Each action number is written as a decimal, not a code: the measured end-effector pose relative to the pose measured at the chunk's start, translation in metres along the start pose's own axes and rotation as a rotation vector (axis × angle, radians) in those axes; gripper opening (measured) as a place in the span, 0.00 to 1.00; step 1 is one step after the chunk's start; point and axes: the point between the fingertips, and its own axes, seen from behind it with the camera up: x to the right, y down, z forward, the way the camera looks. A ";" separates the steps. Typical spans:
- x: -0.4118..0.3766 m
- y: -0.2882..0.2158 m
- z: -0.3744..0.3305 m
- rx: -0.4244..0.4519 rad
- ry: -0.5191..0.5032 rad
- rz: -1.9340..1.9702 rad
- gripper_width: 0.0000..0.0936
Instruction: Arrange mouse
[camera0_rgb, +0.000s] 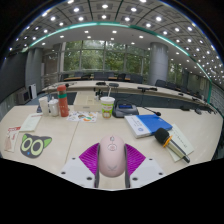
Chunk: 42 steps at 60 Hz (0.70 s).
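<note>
A pale pink computer mouse (111, 155) sits between my two fingers, its nose pointing away from me. The magenta pads (89, 157) press against both of its sides. My gripper (111, 160) is shut on the mouse and holds it over the near part of the pale wooden table (70, 135). A mouse mat printed with a cartoon face (33, 145) lies on the table to the left, beyond the fingers.
On the table beyond the fingers stand a paper cup (107, 105), a red bottle (63, 101), a blue book (148, 124), a yellow and black tool (166, 137), white papers (178, 146) and a dark case (125, 109). Long desks fill the room behind.
</note>
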 end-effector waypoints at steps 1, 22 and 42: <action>-0.013 -0.013 -0.005 0.016 -0.005 0.004 0.36; -0.338 -0.039 0.011 -0.006 -0.219 0.004 0.36; -0.419 0.088 0.076 -0.189 -0.212 -0.056 0.48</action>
